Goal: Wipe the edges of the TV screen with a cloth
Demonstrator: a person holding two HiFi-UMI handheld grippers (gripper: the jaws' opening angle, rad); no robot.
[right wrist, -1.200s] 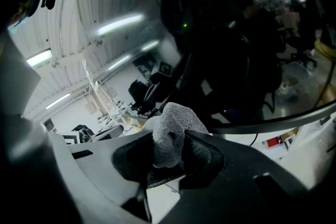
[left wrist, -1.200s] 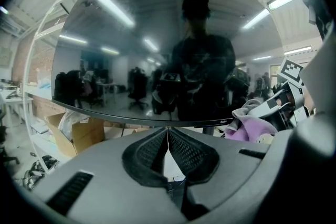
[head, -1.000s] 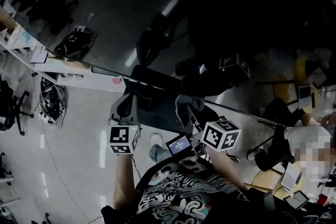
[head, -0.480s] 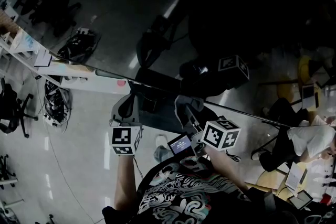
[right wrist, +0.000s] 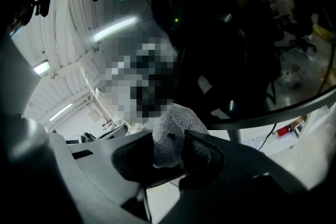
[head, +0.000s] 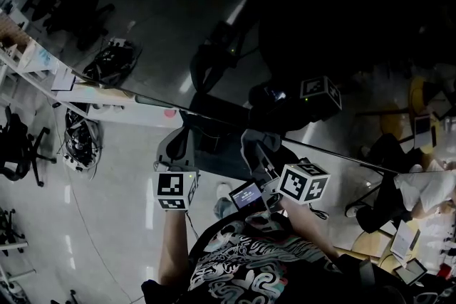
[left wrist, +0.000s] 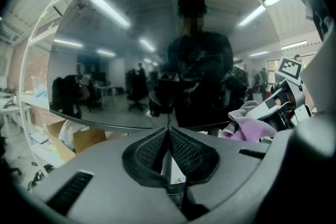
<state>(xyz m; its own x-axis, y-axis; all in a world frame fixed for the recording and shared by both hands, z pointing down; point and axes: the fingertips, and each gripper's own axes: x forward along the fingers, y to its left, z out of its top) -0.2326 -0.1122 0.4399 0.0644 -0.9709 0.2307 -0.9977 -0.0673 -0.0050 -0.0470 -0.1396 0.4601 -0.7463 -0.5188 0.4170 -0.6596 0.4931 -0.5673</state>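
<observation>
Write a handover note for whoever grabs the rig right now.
Left gripper: jaws shut, empty, pointed at the TV screen near its lower edge.
Right gripper: jaws shut on the cloth, held up by that same lower edge; contact can't be confirmed.
Done: cloth is in hand; which edges have been wiped doesn't show.
Left: run the cloth along the screen's edges.
</observation>
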